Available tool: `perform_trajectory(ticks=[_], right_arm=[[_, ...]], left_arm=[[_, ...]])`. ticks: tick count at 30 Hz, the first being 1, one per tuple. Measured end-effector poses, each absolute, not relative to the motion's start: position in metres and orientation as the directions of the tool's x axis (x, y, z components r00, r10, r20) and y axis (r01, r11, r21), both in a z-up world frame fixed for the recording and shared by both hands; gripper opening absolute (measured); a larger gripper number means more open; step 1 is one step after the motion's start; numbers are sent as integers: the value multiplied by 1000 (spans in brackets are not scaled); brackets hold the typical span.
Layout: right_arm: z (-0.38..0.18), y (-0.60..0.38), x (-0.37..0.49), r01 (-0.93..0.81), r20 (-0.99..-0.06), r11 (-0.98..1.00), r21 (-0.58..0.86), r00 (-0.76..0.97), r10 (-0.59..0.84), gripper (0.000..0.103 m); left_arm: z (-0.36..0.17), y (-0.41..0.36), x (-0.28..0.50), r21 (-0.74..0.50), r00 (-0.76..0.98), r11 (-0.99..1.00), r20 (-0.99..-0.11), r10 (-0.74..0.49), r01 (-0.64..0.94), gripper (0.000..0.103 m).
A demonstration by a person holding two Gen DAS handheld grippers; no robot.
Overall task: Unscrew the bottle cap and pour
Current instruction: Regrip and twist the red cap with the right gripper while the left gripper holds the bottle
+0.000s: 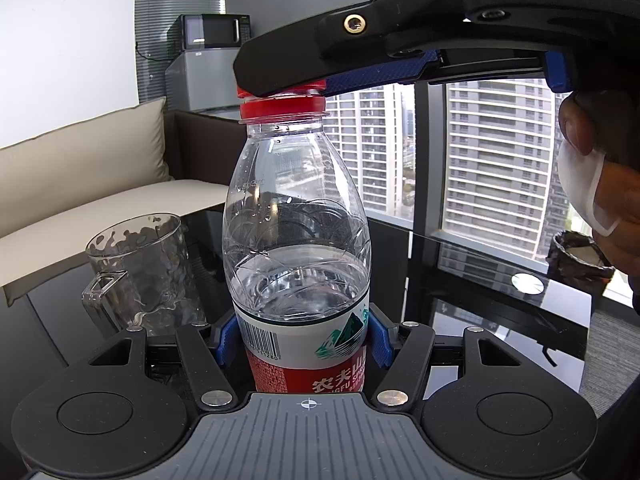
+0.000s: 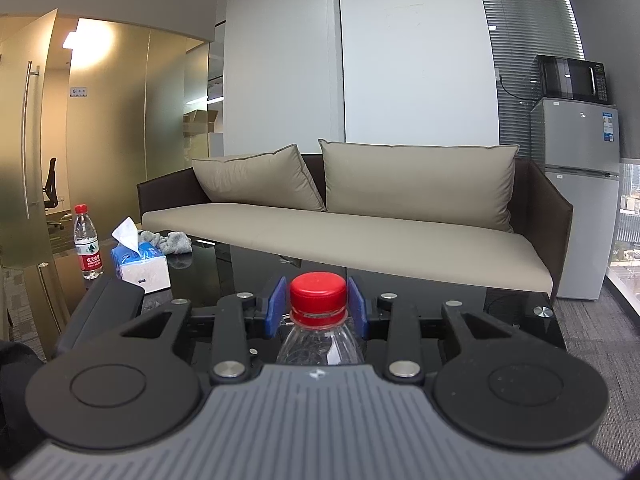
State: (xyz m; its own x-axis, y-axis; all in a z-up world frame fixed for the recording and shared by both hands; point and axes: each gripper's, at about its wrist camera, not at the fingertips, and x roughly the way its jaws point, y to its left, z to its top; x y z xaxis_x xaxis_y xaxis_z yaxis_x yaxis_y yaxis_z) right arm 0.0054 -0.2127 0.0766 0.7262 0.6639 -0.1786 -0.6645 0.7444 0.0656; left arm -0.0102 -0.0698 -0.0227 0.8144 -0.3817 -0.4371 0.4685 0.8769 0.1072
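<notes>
Step in hand: unscrewing the red cap [image 2: 318, 294] of the water bottle [image 1: 296, 240], judging by the cap sitting a little raised over its ring.
Doing it well: keeping the bottle upright and steady below; turning only at the cap; lifting straight up once loose, to avoid tipping water out.
Left gripper [image 1: 301, 340]: clamping the bottle at its label, blue pads pressing on both sides.
Right gripper [image 2: 318, 312]: reaching in from the side at cap height, blue pads standing just beside the cap; a thin gap seeming to show on each side, so not pressing now.
Bottle: standing upright on the dark glass table [image 1: 500, 304], roughly half filled with water.
Glass mug [image 1: 148, 272]: waiting empty just beside the bottle, ready for pouring.
Risk: squeezing the soft bottle too hard after the cap is off, pushing water over the neck.
Elsewhere: second bottle [image 2: 86, 242] and tissue box [image 2: 141, 266] sitting well apart, not needed.
</notes>
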Motion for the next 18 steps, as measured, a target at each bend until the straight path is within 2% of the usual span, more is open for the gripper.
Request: perform_trajectory(ticks=[10,18], right_arm=[[79,-214,3,-659,-143,750,54,738,659,34],[78,-212,5,-647,-168,760,62,743,647,34]], left_arm=[[-23,-71,-11,107,814,877,-438,-381,468,58],[-21,-73,-9,107,813,877,-440,-381,469,58]])
